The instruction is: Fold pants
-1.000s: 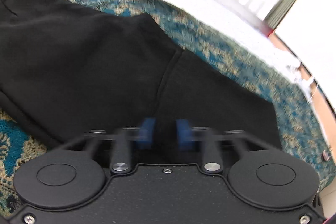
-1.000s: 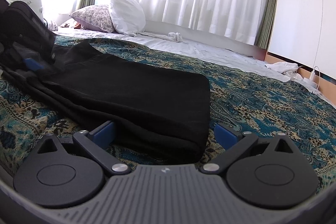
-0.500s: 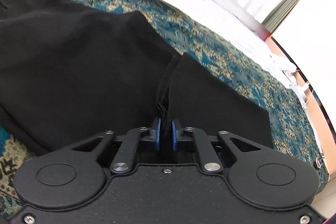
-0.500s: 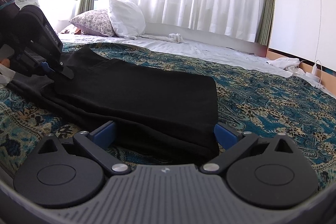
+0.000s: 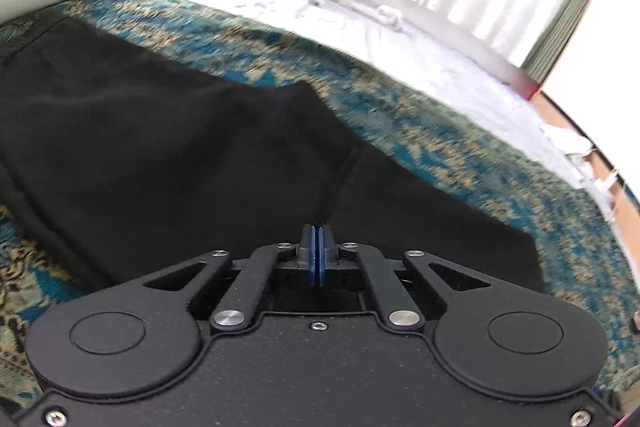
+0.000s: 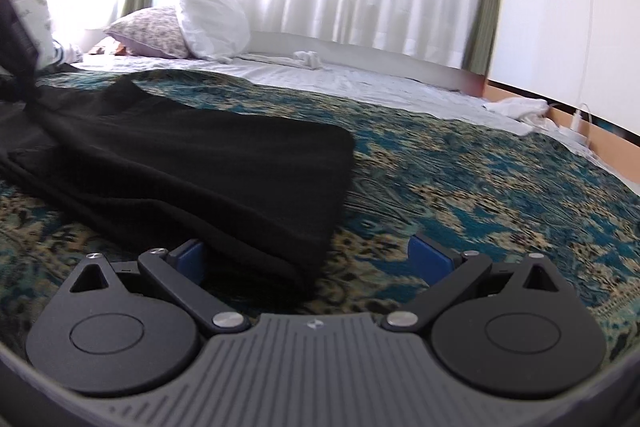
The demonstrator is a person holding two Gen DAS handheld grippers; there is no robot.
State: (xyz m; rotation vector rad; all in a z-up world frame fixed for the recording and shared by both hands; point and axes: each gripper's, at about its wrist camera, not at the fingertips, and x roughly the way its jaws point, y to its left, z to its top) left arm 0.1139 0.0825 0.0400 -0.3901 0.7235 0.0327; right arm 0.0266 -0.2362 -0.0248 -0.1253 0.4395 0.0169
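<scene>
The black pants [image 5: 168, 163] lie spread on the patterned bedspread [image 6: 480, 187]. The left tool [image 5: 319, 259] has its blue pads pressed together, pinching a ridge of the pants. The right tool [image 6: 312, 259] gapes wide at the pants' near hem corner, gripping nothing.

The pants [image 6: 192, 163] lie on the bedspread [image 6: 480, 187], which covers the near part of the bed; a sheet [image 6: 360, 83] lies bare along the bed's far edge. Two pillows [image 6: 184, 27] rest at the far left corner. The left gripper [image 5: 319, 247] sits over the pants' near edge, the right gripper [image 6: 308, 259] around their near right corner. A crumpled cloth [image 6: 516, 107] lies beyond the bed's right edge.
</scene>
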